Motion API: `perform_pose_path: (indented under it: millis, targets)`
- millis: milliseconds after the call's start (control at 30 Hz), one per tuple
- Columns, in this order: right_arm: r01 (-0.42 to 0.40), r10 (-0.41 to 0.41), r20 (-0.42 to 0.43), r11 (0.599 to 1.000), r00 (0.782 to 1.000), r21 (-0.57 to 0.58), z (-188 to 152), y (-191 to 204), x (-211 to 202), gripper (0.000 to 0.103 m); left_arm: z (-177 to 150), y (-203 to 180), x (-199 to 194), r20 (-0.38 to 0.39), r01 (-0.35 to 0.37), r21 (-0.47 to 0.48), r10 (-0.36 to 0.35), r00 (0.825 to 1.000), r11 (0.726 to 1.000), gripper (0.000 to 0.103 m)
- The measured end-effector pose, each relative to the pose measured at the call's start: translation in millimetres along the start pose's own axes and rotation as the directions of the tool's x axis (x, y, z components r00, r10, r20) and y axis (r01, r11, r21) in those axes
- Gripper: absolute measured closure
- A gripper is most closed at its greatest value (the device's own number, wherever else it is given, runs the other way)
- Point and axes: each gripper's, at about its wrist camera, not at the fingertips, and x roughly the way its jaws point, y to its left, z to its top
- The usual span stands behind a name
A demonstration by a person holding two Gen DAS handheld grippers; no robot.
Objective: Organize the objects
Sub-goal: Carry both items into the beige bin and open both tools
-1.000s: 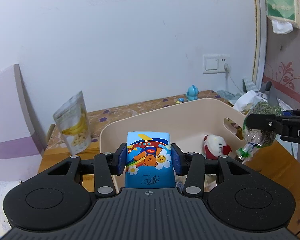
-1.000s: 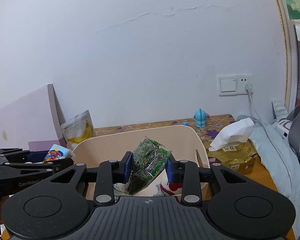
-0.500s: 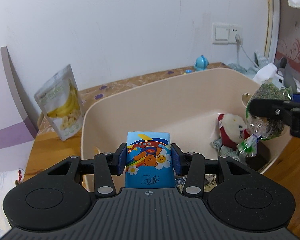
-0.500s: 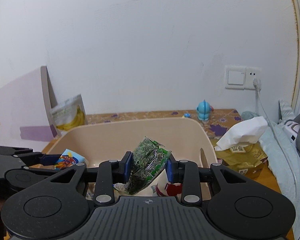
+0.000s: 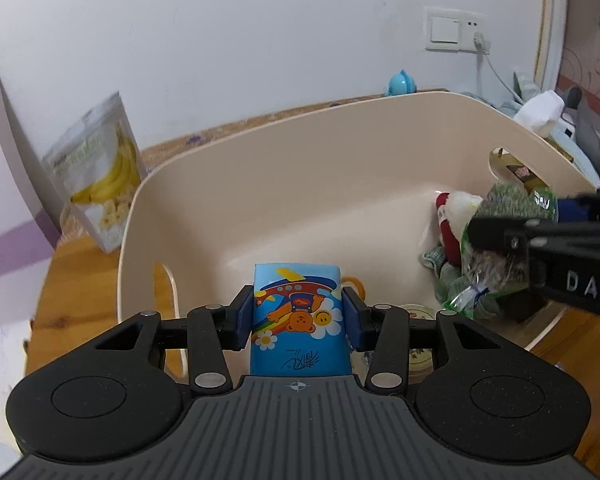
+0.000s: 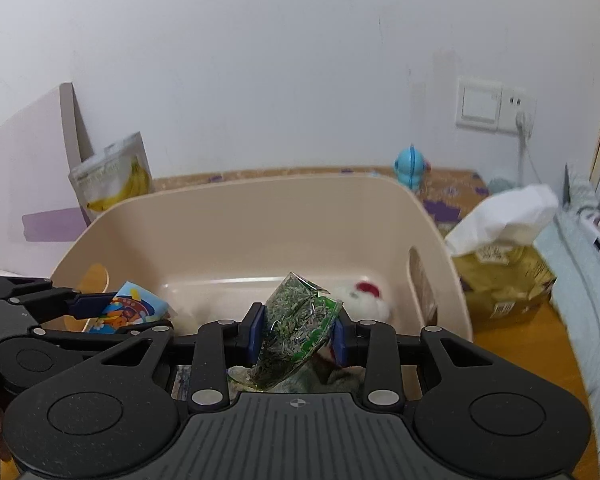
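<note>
Left gripper (image 5: 298, 316) clamped a tissue pack (image 5: 298, 320); right gripper (image 6: 298, 334) clamped a green bag (image 6: 296, 332); both over the bin (image 5: 300, 168).

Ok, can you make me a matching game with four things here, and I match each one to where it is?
Things:
1. blue bear packet
2. green bag
3. white and red plush toy
4. banana pouch

Places:
A. outside the beige bin, standing on the table against the wall
B. lying in the bin, at its right end
C. pinched in the left tool, over the bin
D. pinched in the right tool, over the bin

Pairs: 1-C, 2-D, 3-B, 4-A
</note>
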Motion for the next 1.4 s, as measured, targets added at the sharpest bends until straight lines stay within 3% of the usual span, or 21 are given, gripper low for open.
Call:
perform_pose_path:
  millis: [267, 300, 367, 533, 800, 933, 1400]
  targets:
    - [0.022, -0.026, -0.070, 0.998, 0.997, -0.052, -6.8, 8.5, 12.6, 0.070, 1.9, 5.1, 3.4, -0.039, -0.006, -0.012, 0.006, 0.999, 1.000, 0.056]
    - [0.025, -0.029, -0.073, 0.998, 0.997, -0.055, -6.8, 9.3, 12.9, 0.070, 2.2, 4.3, 3.0, -0.041, -0.008, -0.013, 0.008, 0.999, 1.000, 0.053]
    - [0.020, -0.024, -0.076, 0.999, 0.997, -0.050, -6.7, 9.5, 11.9, 0.059, 2.7, 2.7, 0.5, -0.033, 0.003, -0.015, -0.003, 0.999, 1.000, 0.046]
    - [0.019, -0.020, -0.046, 0.999, 0.999, -0.038, -4.8, 6.2, 1.5, 0.051, 4.5, -0.7, -11.1, 0.013, -0.021, -0.002, 0.021, 1.000, 1.000, 0.028]
    - [0.014, -0.013, 0.018, 1.000, 1.000, -0.021, 3.7, 4.3, -21.2, 0.025, 9.1, 5.8, -28.1, 0.041, -0.025, -0.021, 0.026, 0.999, 0.999, 0.026]
    - [0.007, -0.007, 0.043, 1.000, 0.999, -0.008, 4.3, 4.1, -32.0, 0.017, 8.0, 8.2, -39.4, 0.062, -0.032, -0.034, 0.035, 0.997, 0.999, 0.026]
    - [0.012, -0.009, 0.126, 1.000, 0.992, -0.021, -4.1, 4.9, -84.5, 0.010, -5.5, 12.4, -95.5, 0.147, -0.034, -0.069, 0.044, 0.988, 0.997, 0.022]
